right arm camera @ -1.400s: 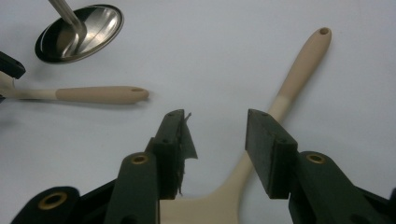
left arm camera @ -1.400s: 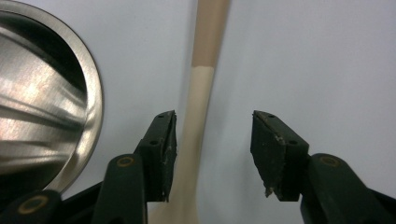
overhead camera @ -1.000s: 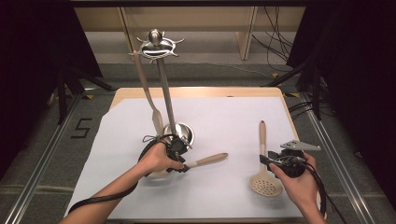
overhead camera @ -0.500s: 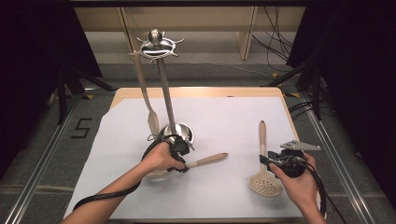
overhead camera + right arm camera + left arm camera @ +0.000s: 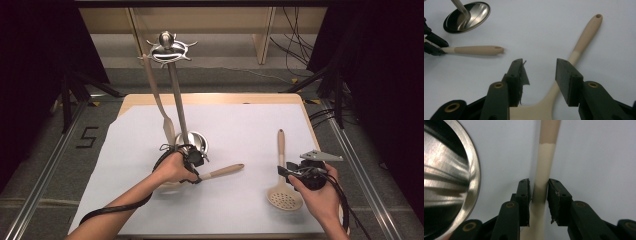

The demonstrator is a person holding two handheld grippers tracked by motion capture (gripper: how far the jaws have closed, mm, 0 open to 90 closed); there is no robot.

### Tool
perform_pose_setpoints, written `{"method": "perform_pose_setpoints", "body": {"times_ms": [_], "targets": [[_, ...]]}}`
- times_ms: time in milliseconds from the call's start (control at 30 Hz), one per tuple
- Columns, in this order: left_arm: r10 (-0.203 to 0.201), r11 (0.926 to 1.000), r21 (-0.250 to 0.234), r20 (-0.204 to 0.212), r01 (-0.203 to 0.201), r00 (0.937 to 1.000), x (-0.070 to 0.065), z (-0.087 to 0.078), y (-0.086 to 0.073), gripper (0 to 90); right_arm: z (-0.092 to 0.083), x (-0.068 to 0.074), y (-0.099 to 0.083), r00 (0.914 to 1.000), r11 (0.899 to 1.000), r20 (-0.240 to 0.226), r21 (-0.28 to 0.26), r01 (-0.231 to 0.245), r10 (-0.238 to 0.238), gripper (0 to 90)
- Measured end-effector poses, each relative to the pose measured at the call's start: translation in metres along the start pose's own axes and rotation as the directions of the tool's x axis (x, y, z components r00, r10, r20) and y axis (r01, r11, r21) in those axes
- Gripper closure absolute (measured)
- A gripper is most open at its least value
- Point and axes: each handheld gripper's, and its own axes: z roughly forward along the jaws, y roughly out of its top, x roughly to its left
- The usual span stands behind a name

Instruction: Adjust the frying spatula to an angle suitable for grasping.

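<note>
My left gripper (image 5: 196, 162) lies low on the white sheet beside the steel base (image 5: 191, 142) of a utensil stand. Its jaws have just been closing around the beige handle (image 5: 546, 157) of a utensil. One pad (image 5: 554, 195) is at the handle; a thin dark gap shows at the other. The handle's free end (image 5: 225, 171) points right. My right gripper (image 5: 292, 174) stands open over the neck of a beige slotted spoon (image 5: 284, 196). The spoon's handle (image 5: 584, 37) runs away between the wide jaws, and no pad touches it.
The stand's pole rises to a ring of hooks (image 5: 167, 50), from which a beige spatula (image 5: 159, 100) hangs. The white sheet (image 5: 240, 125) covers a wooden table. Metal rails and cables run along both sides on the floor.
</note>
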Motion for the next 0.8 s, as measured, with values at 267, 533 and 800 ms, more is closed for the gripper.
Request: {"method": "perform_pose_setpoints", "body": {"times_ms": [267, 533, 800], "targets": [[0.016, 0.9998, 0.010, -0.017, -0.016, 0.9997, -0.0030, -0.0001, 0.0005, 74.3, 0.0004, -0.0001, -0.0002, 0.9999, 1.000, -0.012, -0.003, -0.003, 0.003, 58.5], [0.016, 0.9990, 0.043, -0.040, -0.014, 0.9991, -0.0085, 0.0003, 0.0044, 75.1, -0.0003, -0.0007, -0.0006, 0.9998, 1.000, -0.016, 0.003, -0.009, 0.009, 58.5], [0.008, 0.9992, 0.039, -0.042, -0.006, 0.9991, -0.0097, 0.0006, 0.0044, 76.0, -0.0004, -0.0007, -0.0006, 0.9998, 1.000, -0.015, 0.004, -0.009, 0.009, 58.5]]}}
